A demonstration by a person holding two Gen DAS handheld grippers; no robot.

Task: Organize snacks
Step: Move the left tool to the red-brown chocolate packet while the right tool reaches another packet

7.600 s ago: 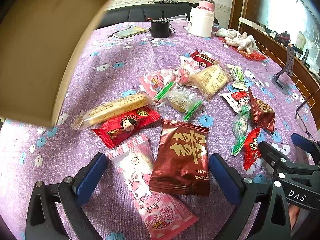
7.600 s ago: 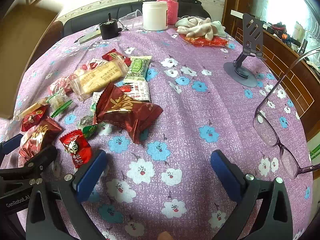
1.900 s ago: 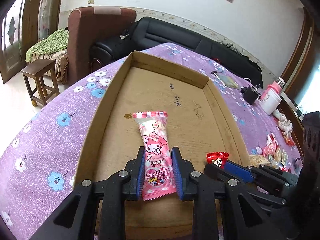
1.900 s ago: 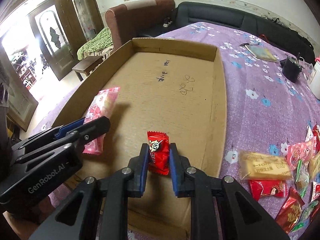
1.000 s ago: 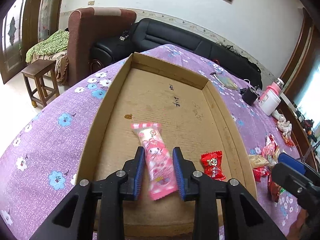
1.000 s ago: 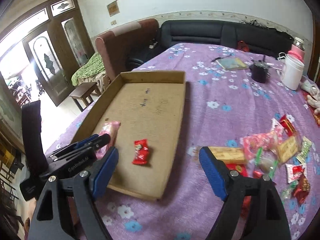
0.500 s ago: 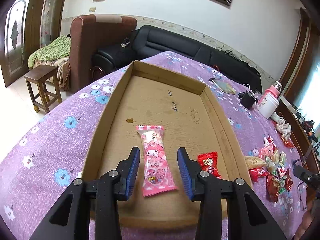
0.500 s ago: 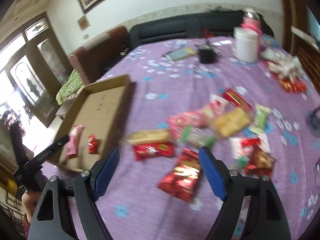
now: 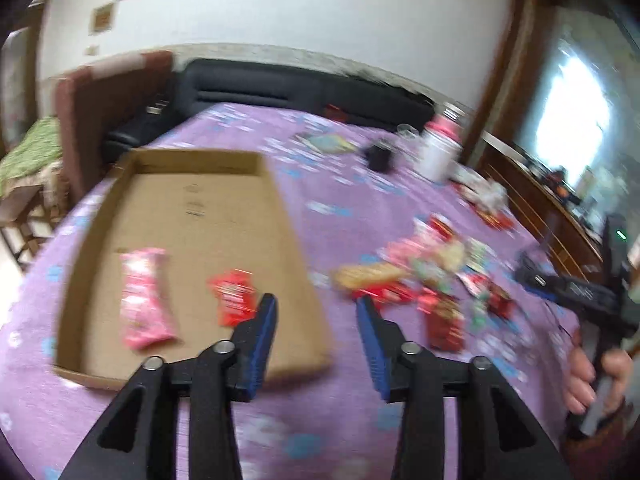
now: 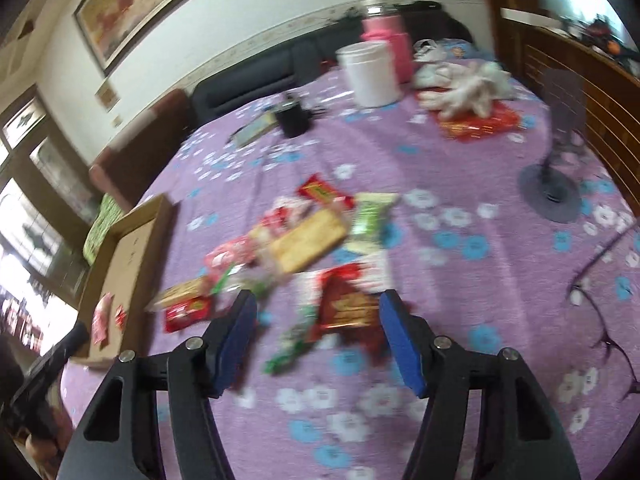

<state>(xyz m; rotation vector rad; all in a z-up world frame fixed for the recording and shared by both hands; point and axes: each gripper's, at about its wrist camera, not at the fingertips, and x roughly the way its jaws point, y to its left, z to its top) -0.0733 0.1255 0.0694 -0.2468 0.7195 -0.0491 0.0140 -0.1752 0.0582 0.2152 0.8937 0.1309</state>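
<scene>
Both views motion-blurred. Left gripper over near edge of tabletop, above cardboard tray's near right corner; jaws part open, just been opening, nothing between pads. Cardboard tray on left part of tabletop w/ two snacks on its floor: pink packet toward near left, small red packet just right of it, apart, not touching. Both lying flat, clear of the jaws.

Right gripper over loose snack pile mid-tabletop; jaws moderately wide, just been closing, pads on nothing. Dark red foil packet lies on purple cloth in line w/ the gap, green-wrapped candy beside left pad; contact not seen. Yellow biscuit packs, red and green packets farther in, overlapping.

Toward far edge: white jar, pink bottle behind it, black cup, white gloves on a red wrapper. Phone stand and glasses near right edge. Person's hand gripping right gripper's handle at right edge of left view.
</scene>
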